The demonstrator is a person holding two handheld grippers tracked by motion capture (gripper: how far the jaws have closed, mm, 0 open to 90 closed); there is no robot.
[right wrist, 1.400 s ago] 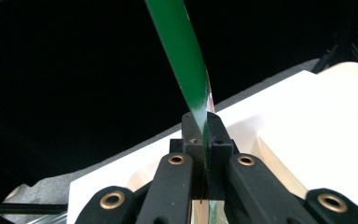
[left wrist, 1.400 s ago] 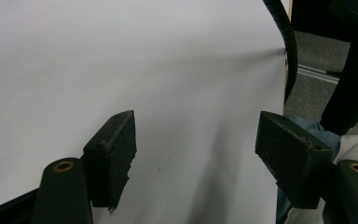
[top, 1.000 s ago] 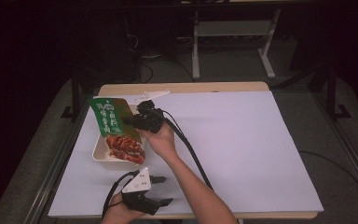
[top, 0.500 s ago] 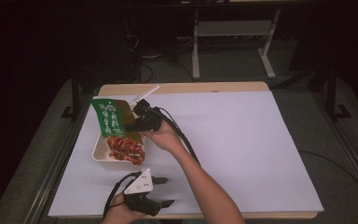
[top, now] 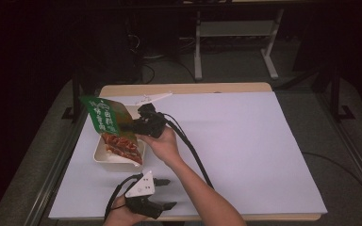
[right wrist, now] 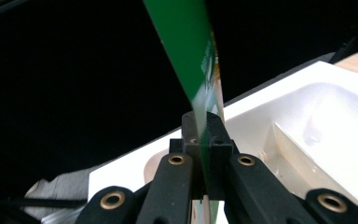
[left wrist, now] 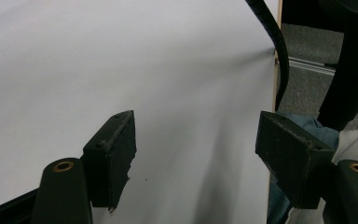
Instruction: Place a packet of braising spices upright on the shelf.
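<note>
Right now, a person seated at the near edge of a bench [top: 264, 155] covered in white paper works with 2 hand-held grippers. The right gripper [top: 133, 126] is clenched on the side edge of a green snack bag [top: 104, 115] and holds it tilted in the air above a white foam tray [top: 104, 158] at the left of the bench. In the right gripper view, the jaws are pressed together on the thin green edge of the bag [right wrist: 186, 60], with the white tray [right wrist: 307, 140] below and to the right.

From the high view, reddish-brown food [top: 122, 147] spills from the bag's lower end into the tray; whether it is still inside a clear part of the bag or lying loose cannot be told. A white lid or flap [top: 153, 98] lies just behind the tray.

The left gripper [top: 165, 194] rests low at the near edge of the bench, well apart from the bag. Its jaws stand wide apart with nothing between them, and the left gripper view looks across bare white paper.

The step in hand seems to be emptying the bag into the tray. Judging from this, the next move calls for keeping the firm pinch while tipping or shaking the bag over the tray, so that the food lands inside the rim and not on the paper. The free left gripper could steady the light tray if it starts to slide.
</note>
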